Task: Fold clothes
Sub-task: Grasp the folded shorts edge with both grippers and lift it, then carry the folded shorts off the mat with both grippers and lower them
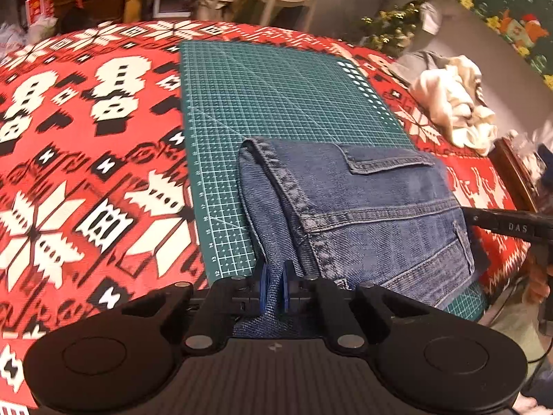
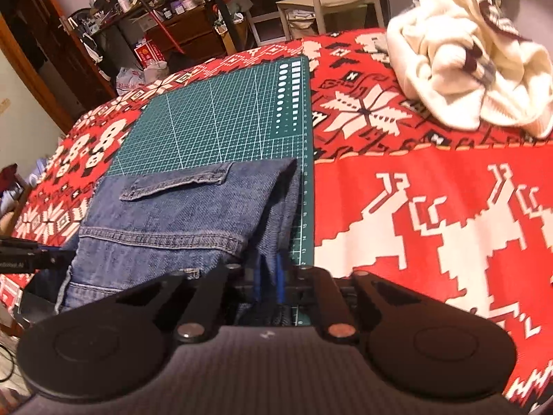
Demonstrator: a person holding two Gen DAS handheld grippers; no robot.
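A pair of blue denim jeans (image 1: 363,207) lies folded on the near part of a green cutting mat (image 1: 276,93), a back pocket flap facing up. My left gripper (image 1: 275,288) is shut on the jeans' left edge, with denim pinched between its blue pads. In the right wrist view the jeans (image 2: 179,214) lie on the mat (image 2: 221,117), and my right gripper (image 2: 269,282) is shut on their right edge. The right gripper's black body (image 1: 508,230) shows at the jeans' right side in the left wrist view; the left gripper's body (image 2: 31,259) shows at the far left.
The mat lies on a table covered with a red, white and black patterned cloth (image 1: 86,159). A crumpled cream garment (image 2: 473,65) lies at the table's far right, also in the left wrist view (image 1: 456,103). Shelves, chairs and clutter stand behind the table.
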